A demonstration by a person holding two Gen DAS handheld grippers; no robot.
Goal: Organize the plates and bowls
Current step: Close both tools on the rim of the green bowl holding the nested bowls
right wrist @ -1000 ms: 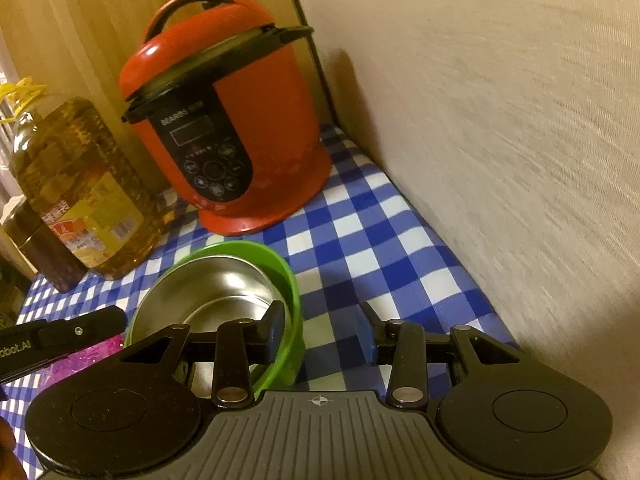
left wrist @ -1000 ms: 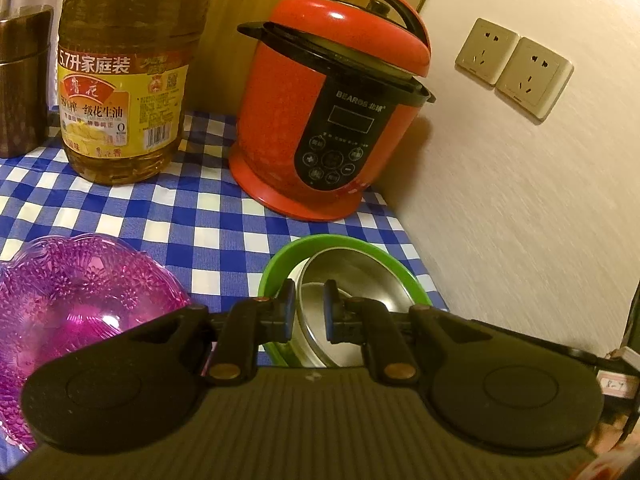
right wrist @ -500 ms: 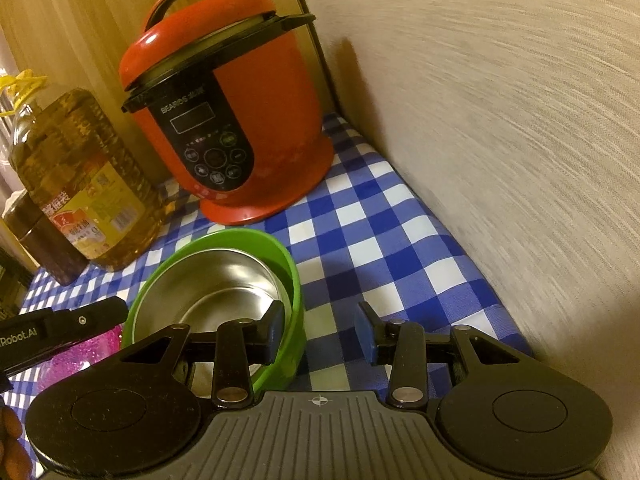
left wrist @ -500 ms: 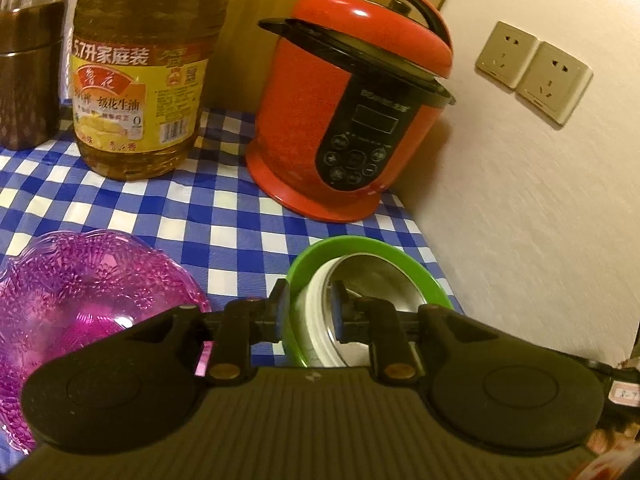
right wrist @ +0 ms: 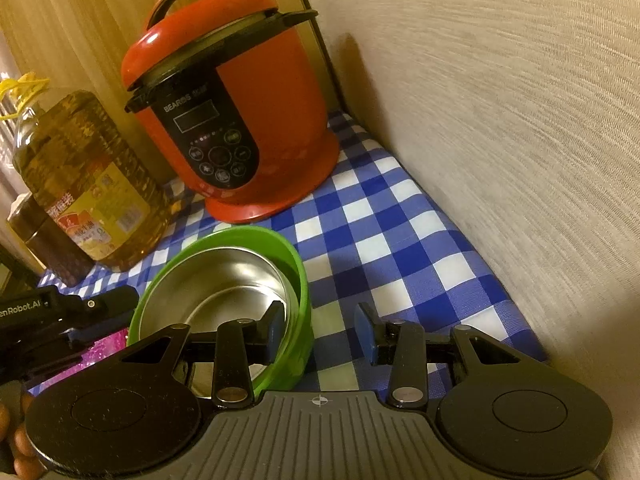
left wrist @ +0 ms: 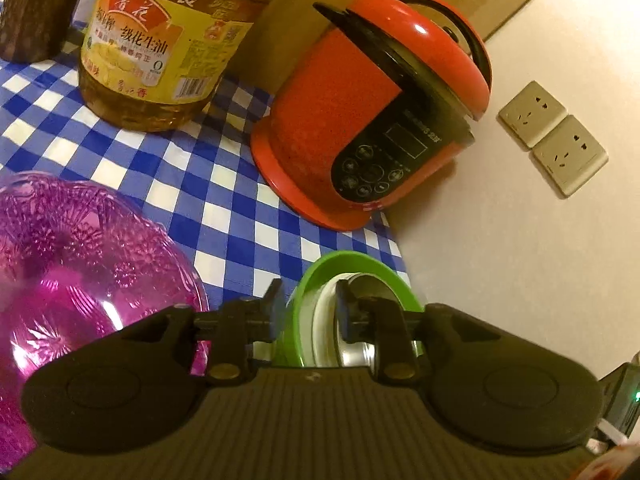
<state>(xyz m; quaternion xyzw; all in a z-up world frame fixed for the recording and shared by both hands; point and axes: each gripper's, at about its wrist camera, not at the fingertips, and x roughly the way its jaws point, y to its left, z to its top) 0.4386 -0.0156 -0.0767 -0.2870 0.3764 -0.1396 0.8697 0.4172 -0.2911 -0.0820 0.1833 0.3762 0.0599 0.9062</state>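
A steel bowl (right wrist: 224, 280) sits nested in a green bowl (right wrist: 240, 236) on the blue checked cloth, in front of the red cooker. My left gripper (left wrist: 310, 306) straddles the near rims of both bowls (left wrist: 348, 258); its jaws are opening and the pads stand clear of the rims. My right gripper (right wrist: 320, 332) is open across the green bowl's right wall, with one finger over the steel bowl and the other outside over the cloth. A purple patterned glass bowl (left wrist: 80, 260) lies just left of the green one, and a sliver of it shows in the right wrist view (right wrist: 104, 344).
A red pressure cooker (left wrist: 360, 120) stands behind the bowls against the wooden back panel. A large oil bottle (left wrist: 160, 40) and a dark canister (left wrist: 32, 8) stand to its left. The wall with two sockets (left wrist: 552, 136) bounds the table on the right.
The left gripper's jaws have parted from the steel bowl's rim, which they pinched before. The left view has rolled and dropped closer to the bowls. The right gripper has not moved.
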